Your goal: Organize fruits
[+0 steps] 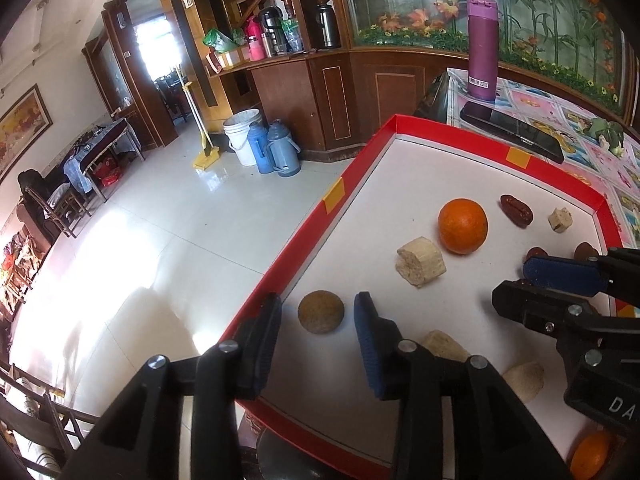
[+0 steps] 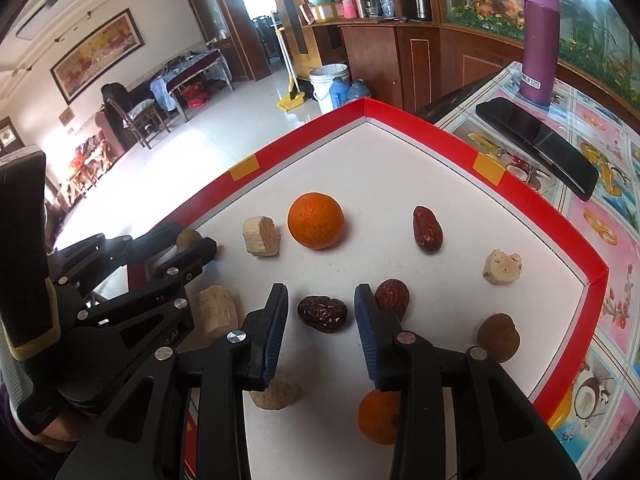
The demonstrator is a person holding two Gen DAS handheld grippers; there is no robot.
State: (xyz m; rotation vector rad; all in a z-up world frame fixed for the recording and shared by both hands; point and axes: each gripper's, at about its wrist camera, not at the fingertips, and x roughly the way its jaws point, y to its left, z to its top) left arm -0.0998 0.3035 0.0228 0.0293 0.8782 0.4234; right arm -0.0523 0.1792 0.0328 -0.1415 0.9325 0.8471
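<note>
Left view: my left gripper part open, holding nothing. Brown ball sits between pads, no contact visible. Tray rim just outside left pad. To grip well: centre ball, close evenly, avoid rim. Orange ahead, right.

Right view: my right gripper narrow gap, pads clear of dark date lying between tips. Second date touches right pad's far side; keep it out of closing. Orange ahead.
</note>
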